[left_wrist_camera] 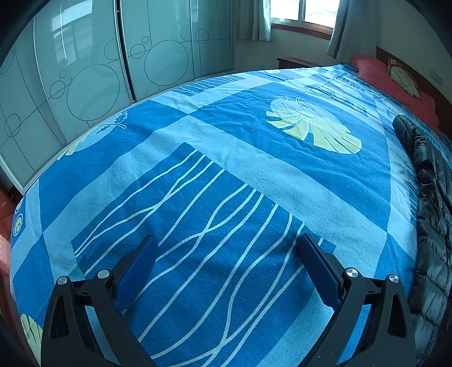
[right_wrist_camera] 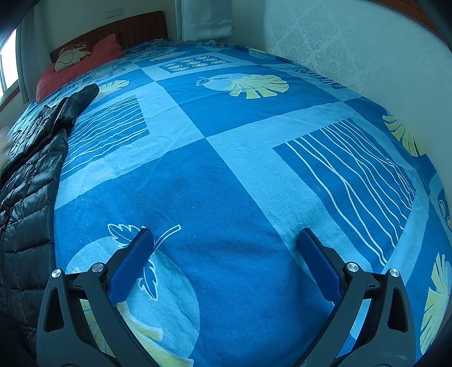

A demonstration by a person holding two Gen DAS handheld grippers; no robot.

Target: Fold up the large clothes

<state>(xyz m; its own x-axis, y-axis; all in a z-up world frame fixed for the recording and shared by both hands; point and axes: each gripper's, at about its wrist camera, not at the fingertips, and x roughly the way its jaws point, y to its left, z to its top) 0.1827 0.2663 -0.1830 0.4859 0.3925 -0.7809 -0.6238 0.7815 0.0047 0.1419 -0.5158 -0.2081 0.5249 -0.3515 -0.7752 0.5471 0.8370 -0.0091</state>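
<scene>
bed (left_wrist_camera: 254, 146), blue patterned sheet | glass wardrobe (left_wrist_camera: 84, 79) | daylit window (left_wrist_camera: 302, 11) | damask wallpaper (right_wrist_camera: 339, 50)

jacket (right_wrist_camera: 31, 180) blk quilted | sheet (right_wrist_camera: 226, 175) blue checks, yellow leaves, wht lines | pillow (right_wrist_camera: 82, 65) red

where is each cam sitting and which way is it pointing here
Left wrist: sits on the left gripper, facing across the blue bedspread toward the glass wardrobe doors and window; only its open fingers show.
Right wrist: sits on the right gripper, facing across the bedspread toward the patterned wall; only its open fingers show.
Shared: bedspread, black puffer jacket, red pillow, headboard.
</scene>
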